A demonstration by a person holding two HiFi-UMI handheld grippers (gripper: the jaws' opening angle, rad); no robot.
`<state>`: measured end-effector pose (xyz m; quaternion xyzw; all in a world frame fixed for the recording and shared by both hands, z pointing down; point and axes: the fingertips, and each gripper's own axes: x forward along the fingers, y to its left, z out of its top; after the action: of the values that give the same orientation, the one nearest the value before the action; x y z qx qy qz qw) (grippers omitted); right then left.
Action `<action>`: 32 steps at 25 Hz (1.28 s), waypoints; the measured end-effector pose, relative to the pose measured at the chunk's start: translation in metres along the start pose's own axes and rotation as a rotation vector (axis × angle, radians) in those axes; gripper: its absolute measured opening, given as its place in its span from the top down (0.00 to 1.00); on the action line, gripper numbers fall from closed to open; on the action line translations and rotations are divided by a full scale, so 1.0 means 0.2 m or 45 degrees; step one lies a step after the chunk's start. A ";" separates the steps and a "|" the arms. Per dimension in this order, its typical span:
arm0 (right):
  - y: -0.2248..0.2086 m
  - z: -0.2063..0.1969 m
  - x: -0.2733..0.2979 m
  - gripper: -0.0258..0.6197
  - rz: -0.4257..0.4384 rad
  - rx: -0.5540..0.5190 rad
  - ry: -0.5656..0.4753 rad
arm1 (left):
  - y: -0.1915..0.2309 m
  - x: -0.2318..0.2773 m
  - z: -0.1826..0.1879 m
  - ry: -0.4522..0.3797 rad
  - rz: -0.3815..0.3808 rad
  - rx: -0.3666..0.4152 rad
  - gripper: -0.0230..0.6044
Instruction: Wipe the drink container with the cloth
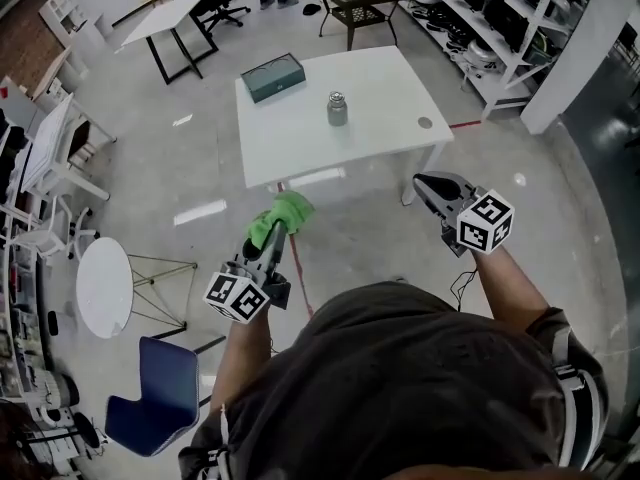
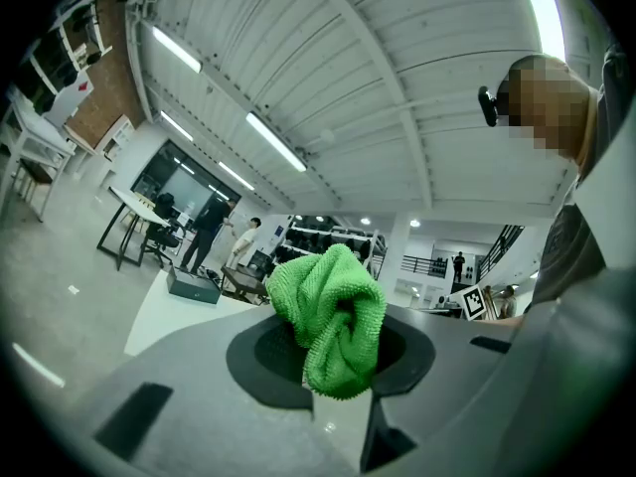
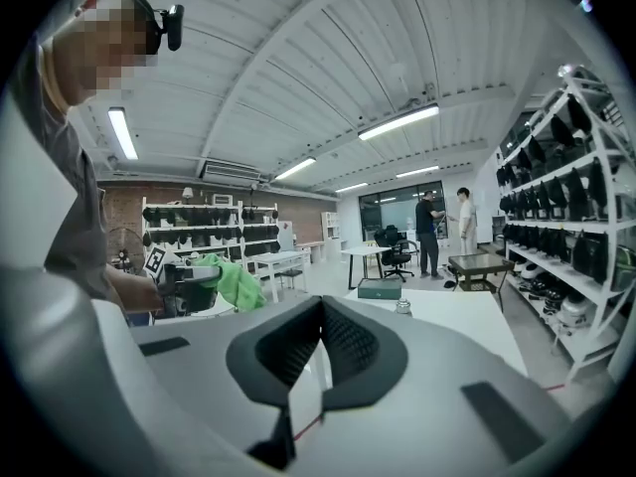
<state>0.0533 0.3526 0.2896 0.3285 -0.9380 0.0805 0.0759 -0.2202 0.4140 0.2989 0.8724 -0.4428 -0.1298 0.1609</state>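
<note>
A small grey metal drink container (image 1: 337, 108) stands upright near the middle of the white table (image 1: 380, 78), far ahead of both grippers; it appears tiny in the right gripper view too (image 3: 402, 307). My left gripper (image 1: 272, 230) is shut on a bunched green cloth (image 1: 281, 217), held in the air short of the table's near edge. The cloth (image 2: 331, 318) fills the jaws in the left gripper view. My right gripper (image 1: 428, 186) is shut with nothing in it, level with the table's near right corner.
A dark green flat box (image 1: 273, 76) lies on the table's far left part. A round hole (image 1: 425, 123) marks the table's right side. A blue chair (image 1: 155, 396) and a round white side table (image 1: 104, 286) stand at my left. Shelving (image 1: 500, 28) lines the right wall.
</note>
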 end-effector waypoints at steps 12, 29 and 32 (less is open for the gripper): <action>-0.80 0.02 0.29 0.97 0.129 0.072 -0.032 | 0.17 0.71 -0.03 0.003 0.123 0.048 0.83; -1.69 0.01 0.77 0.97 0.295 0.095 0.025 | 0.49 1.61 -0.11 0.087 0.317 0.039 0.83; -1.66 -0.06 0.91 0.97 0.272 0.115 0.050 | 0.65 1.62 -0.14 0.128 0.305 0.040 0.83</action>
<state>0.1234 -0.0109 0.3697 0.2282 -0.9614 0.1367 0.0705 -0.1186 0.0817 0.3499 0.8211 -0.5373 -0.0587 0.1836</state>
